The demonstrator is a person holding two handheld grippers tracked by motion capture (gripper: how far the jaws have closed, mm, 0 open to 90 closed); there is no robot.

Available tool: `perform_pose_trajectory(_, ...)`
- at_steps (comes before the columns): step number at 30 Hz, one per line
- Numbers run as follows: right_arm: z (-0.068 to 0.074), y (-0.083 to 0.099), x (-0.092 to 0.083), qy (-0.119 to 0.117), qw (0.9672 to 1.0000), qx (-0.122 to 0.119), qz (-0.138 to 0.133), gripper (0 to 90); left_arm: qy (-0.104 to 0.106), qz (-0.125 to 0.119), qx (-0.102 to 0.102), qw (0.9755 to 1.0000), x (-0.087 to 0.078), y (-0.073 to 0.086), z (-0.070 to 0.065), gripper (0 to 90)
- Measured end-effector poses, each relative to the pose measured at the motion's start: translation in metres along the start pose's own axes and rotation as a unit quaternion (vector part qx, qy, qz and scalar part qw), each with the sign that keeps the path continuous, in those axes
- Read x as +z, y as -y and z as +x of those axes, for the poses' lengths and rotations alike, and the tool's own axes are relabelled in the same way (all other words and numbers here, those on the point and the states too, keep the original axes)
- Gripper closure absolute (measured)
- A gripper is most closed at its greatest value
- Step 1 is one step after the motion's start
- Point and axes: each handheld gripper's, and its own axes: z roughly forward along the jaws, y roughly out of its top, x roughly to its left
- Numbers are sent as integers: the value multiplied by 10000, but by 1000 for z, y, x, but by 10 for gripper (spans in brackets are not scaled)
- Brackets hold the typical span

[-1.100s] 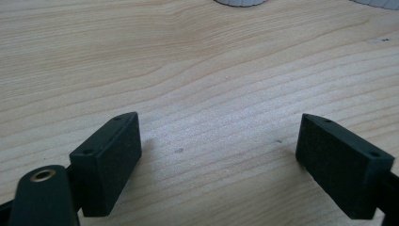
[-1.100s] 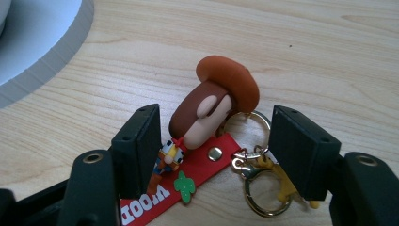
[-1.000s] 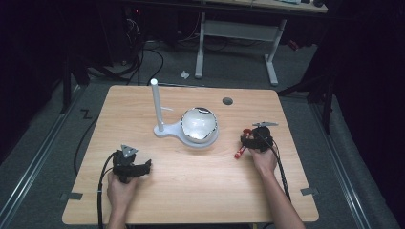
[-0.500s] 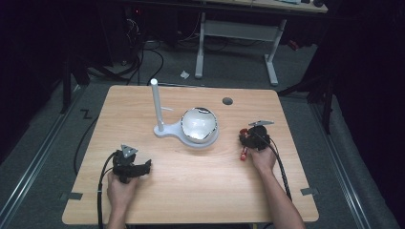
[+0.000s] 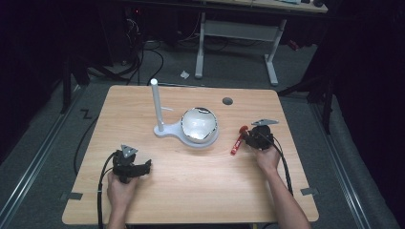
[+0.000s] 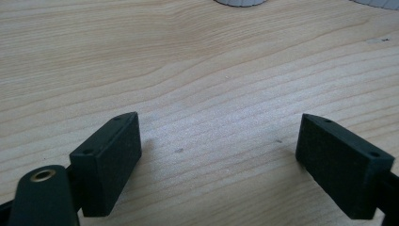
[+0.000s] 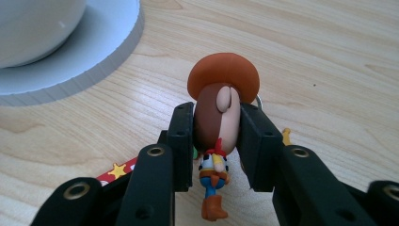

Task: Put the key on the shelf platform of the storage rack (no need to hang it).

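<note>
A small cowboy figurine (image 7: 223, 77) with an orange-brown hat sits between the pads of my right gripper (image 7: 217, 123), which is shut on its head. The jaws have just been closing on it. Its red strap with yellow stars (image 7: 115, 170) trails onto the wood below. In the high view the figurine and red strap (image 5: 237, 141) lie right of the bowl, at the tip of the right gripper (image 5: 249, 135). My left gripper (image 5: 143, 168) rests at the front left of the table. Its jaws stand open over bare wood (image 6: 221, 155), with nothing between them.
A white stand (image 5: 165, 130) with an upright post (image 5: 155, 102) holds a shiny bowl (image 5: 199, 124) at the table's middle. Its base (image 7: 94, 42) lies just beyond the figurine. A round cable hole (image 5: 227, 101) is near the far edge. A desk frame (image 5: 236, 33) stands behind.
The right gripper's jaws have closed on the cowboy figurine, which lay loose in front of them before. The left gripper has not moved.
</note>
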Motion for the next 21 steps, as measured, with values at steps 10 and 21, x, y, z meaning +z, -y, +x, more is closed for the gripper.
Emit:
perform_pose_trajectory(10, 0, -6, -31, -67, 9987, -104, -501, 685, 0, 1, -5, 10000, 0, 0, 0, 150)
perform_pose_trajectory(21, 0, -17, -65, -162, 9968, -253, -735, 685, 2, 1, -5, 10000, 0, 0, 0, 151)
